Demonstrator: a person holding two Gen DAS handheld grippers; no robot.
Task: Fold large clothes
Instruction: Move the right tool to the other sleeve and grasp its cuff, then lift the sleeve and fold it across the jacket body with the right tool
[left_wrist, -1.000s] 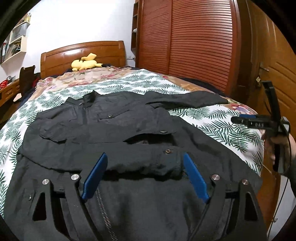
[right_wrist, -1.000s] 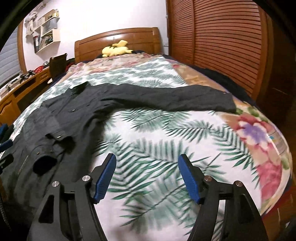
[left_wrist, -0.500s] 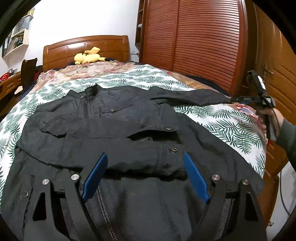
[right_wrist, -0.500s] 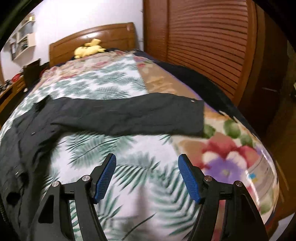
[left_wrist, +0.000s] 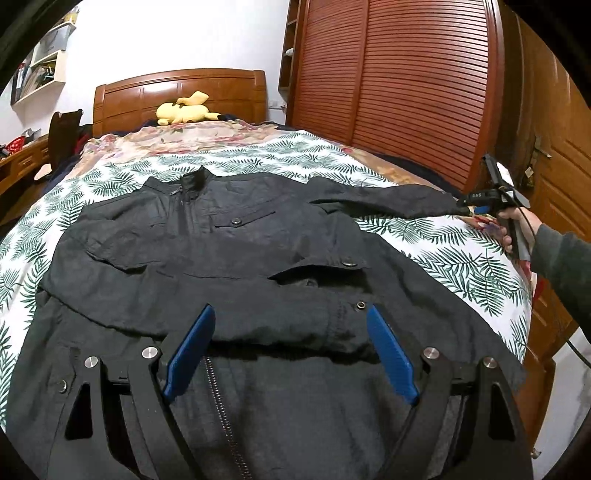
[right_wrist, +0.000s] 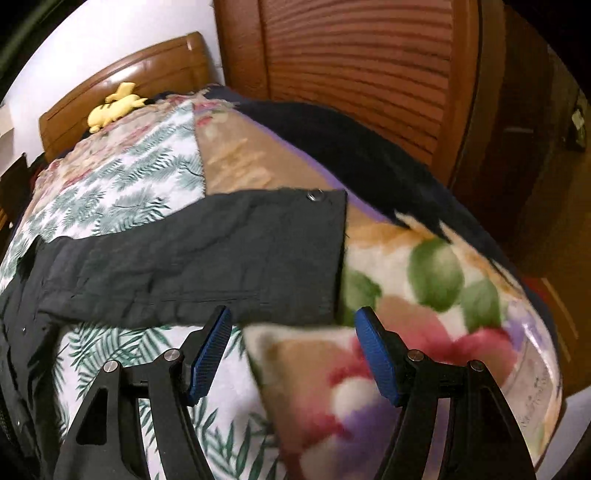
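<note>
A black zip jacket (left_wrist: 229, 251) lies flat on the bed, collar toward the headboard. One sleeve is folded across the body; its cuff (left_wrist: 340, 325) sits between the tips of my left gripper (left_wrist: 290, 317), which is open and just above it. The other sleeve (right_wrist: 207, 254) stretches out to the right. My right gripper (right_wrist: 291, 317) is open, its tips at the near edge of that sleeve's cuff (right_wrist: 314, 258). It also shows in the left wrist view (left_wrist: 476, 201) at the sleeve's end.
The bed has a leaf-print cover (left_wrist: 443, 240) and a floral blanket (right_wrist: 424, 314) at its right edge. A yellow plush toy (left_wrist: 183, 110) lies by the wooden headboard (left_wrist: 177, 92). A slatted wooden wardrobe (left_wrist: 388, 74) stands close along the right side.
My right gripper has moved forward and right along the bed to the outstretched sleeve's cuff. My left gripper has stayed over the folded sleeve, tilting up slightly.
</note>
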